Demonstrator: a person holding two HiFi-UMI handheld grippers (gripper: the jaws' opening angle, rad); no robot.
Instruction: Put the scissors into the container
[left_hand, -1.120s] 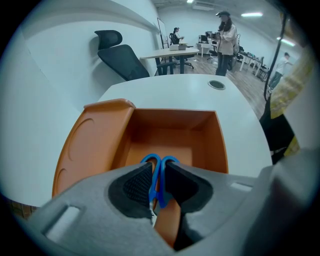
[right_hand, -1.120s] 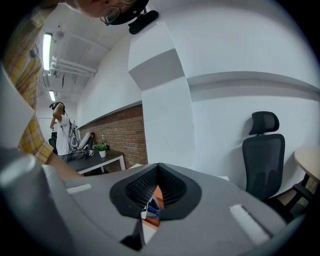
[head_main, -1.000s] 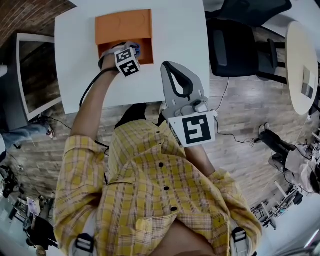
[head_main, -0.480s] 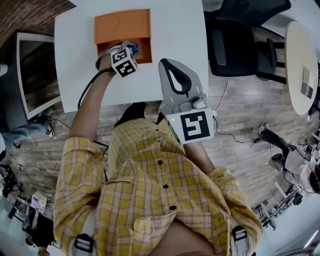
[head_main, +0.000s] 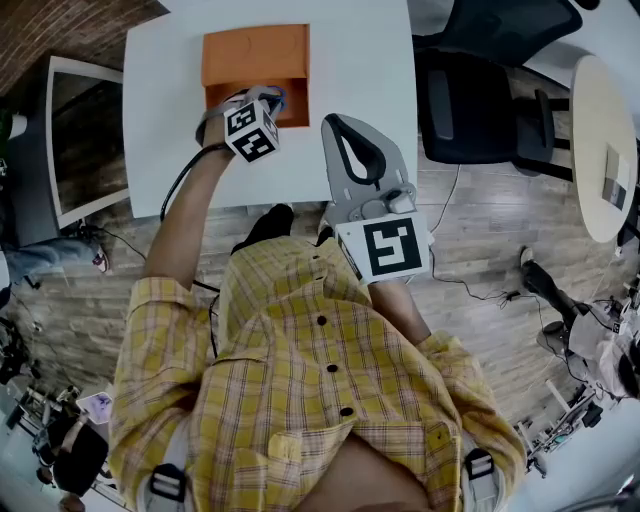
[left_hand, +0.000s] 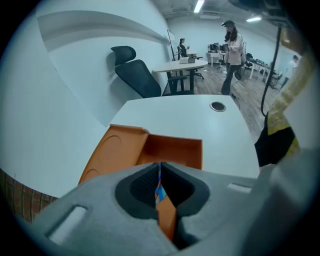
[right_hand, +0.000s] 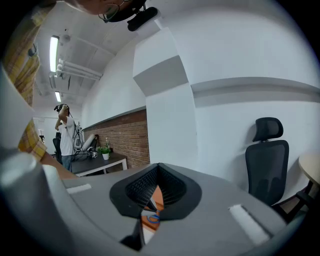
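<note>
Head view | left gripper (head_main: 262, 98), upper left of centre, jaws pinched tight on blue-handled scissors (head_main: 276, 97) over the open part of the orange container (head_main: 255, 50) | scissors likely light, stiff, slick-bladed; handles or pivot seem the safest hold | right gripper (head_main: 340, 128), centre, jaws closed together, empty

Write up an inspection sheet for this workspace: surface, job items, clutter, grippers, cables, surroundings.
Surface: white table, with a round cable hole in its top.
Job's things: orange container, open, on the table; scissors, seen as a blue sliver between the left gripper's jaws, above the container.
Clutter: nothing seen.
Grippers: left gripper shut on the scissors; right gripper shut, holding nothing, held over the table's near edge.
Cables: black cable trails from the left gripper beside the arm.
Surroundings: black office chair, round table, wooden floor.
</note>
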